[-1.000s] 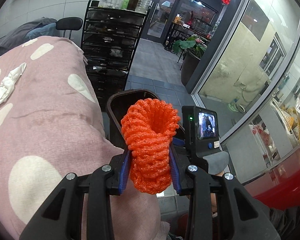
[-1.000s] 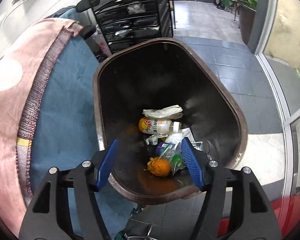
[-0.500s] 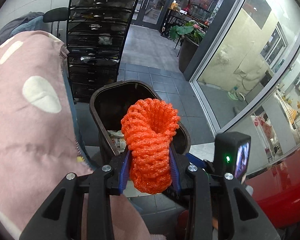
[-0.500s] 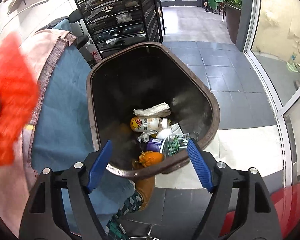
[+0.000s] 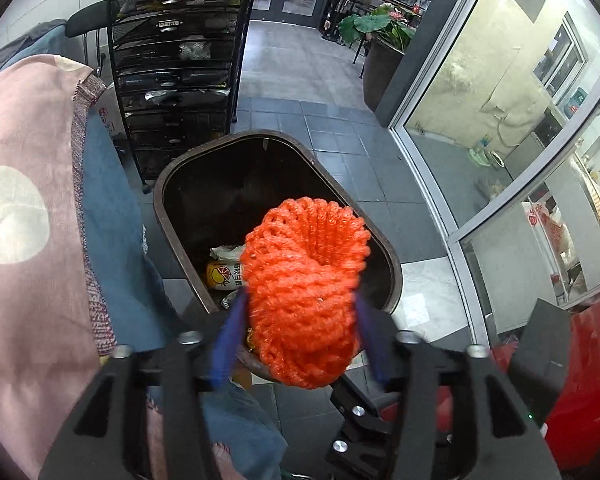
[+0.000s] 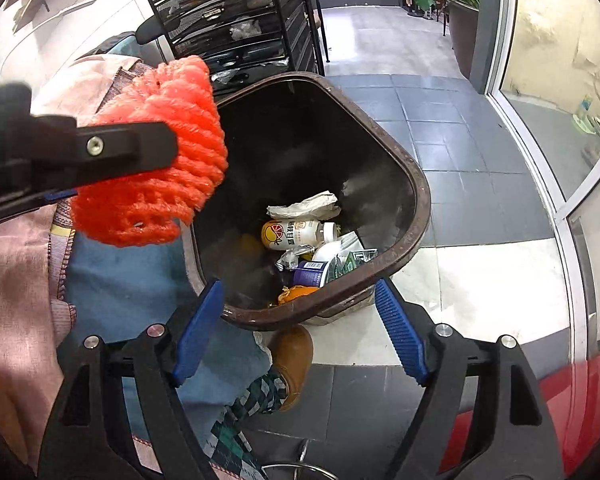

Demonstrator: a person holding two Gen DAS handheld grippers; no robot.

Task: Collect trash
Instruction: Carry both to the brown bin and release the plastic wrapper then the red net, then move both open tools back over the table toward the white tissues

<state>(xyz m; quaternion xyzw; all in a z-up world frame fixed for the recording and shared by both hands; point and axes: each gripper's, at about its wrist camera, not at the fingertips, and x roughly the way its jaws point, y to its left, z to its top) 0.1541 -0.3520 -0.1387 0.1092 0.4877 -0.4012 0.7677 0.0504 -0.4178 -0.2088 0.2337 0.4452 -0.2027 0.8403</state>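
An orange foam fruit net (image 5: 304, 292) sits between the blue pads of my left gripper (image 5: 298, 336), above the near rim of a dark brown trash bin (image 5: 168, 216). The pads look blurred and spread slightly off the net, so I cannot tell whether they still grip it. In the right wrist view the net (image 6: 152, 156) hangs over the bin's left rim (image 6: 416, 188). The bin holds a bottle (image 6: 296, 234), crumpled paper (image 6: 304, 206) and wrappers. My right gripper (image 6: 300, 328) is open and empty, near the bin's front rim.
A pink polka-dot cloth over a blue cover (image 5: 24, 216) lies left of the bin. A black mesh drawer rack (image 5: 176, 60) stands behind it. Glass panels (image 5: 500, 100) run along the right. A brown shoe (image 6: 294, 356) is below the bin.
My left gripper has carried the net from over the pink cloth to above the bin, and its pads now look slightly parted. My right gripper has drawn back from the bin.
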